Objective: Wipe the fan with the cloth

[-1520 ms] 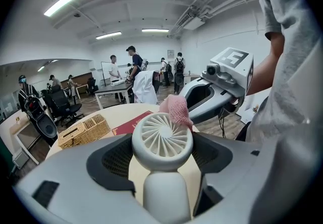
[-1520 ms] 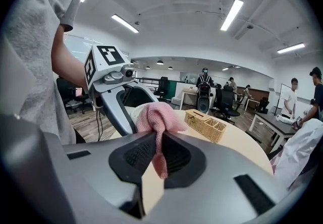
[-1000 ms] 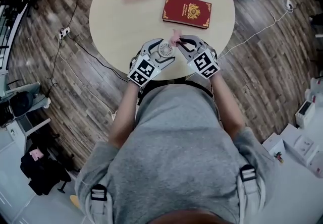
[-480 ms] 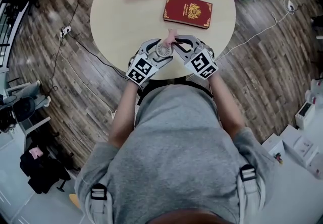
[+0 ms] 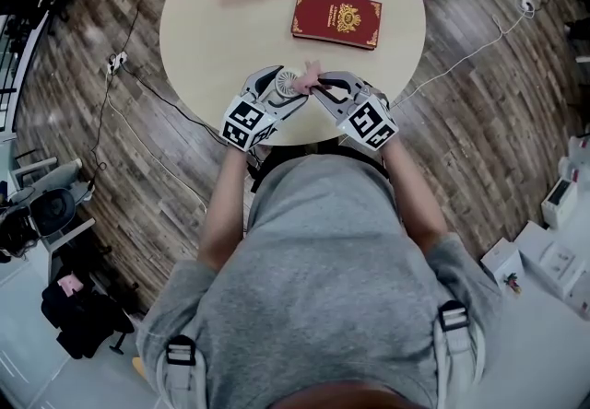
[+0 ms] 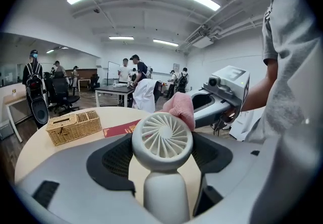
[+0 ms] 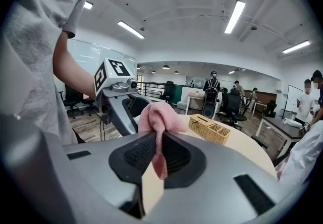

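1. Head view: your left gripper [image 5: 279, 89] and right gripper [image 5: 320, 87] meet over the near edge of the round table [image 5: 212, 39]. The fan [image 5: 288, 82] and the pink cloth [image 5: 312, 75] are between them.
2. Left gripper view: the jaws grip the fan [image 6: 162, 140]. The cloth [image 6: 180, 108] touches its upper right rim.
3. Right gripper view: the jaws are pinched on the cloth [image 7: 159, 119].
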Demonstrator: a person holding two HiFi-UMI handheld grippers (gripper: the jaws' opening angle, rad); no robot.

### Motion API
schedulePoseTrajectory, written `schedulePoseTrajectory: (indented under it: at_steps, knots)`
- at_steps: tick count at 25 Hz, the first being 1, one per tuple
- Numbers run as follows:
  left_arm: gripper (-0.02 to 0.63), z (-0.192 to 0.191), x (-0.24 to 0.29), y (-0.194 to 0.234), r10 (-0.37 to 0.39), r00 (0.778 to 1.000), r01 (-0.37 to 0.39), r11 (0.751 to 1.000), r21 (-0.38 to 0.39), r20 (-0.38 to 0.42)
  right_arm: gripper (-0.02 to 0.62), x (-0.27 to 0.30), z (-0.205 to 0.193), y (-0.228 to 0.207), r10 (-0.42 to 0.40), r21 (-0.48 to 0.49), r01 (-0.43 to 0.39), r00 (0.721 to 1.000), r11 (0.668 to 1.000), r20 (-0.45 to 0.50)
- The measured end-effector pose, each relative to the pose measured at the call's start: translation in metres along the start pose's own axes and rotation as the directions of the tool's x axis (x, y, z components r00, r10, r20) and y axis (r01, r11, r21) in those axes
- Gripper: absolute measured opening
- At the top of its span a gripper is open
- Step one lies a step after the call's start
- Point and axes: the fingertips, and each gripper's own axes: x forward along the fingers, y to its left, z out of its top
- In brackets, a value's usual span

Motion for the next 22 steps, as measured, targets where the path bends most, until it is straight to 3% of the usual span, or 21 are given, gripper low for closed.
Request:
schedulePoseTrajectory:
  at_steps: [5,12,16,22]
  knots:
    - [0.37,0.013,-0.001,-0.004,-0.037,0.997,0.04,0.998,-0.048,0.068,0.044,-0.004,-0.004,-0.011,-0.011,0.013,0.011,1.0,1.0,0.005]
    - [0.37,0.025,0.004,-0.025,-0.134,0.984,0.139,0.99,-0.035,0.115,0.044,-0.01,-0.004,-0.032,-0.034,0.018,0.034,0.999,0.999,0.017]
    - [0.37,0.023,0.006,-0.04,-0.186,0.979,0.185,0.982,0.024,0.078,0.044,-0.011,0.0,-0.034,-0.03,-0.004,0.03,0.999,1.0,0.015]
    - [0.37,0.007,0.016,-0.048,-0.199,0.98,0.201,0.975,0.099,-0.032,0.043,-0.011,0.007,-0.029,-0.004,-0.046,0.005,1.0,0.999,0.015]
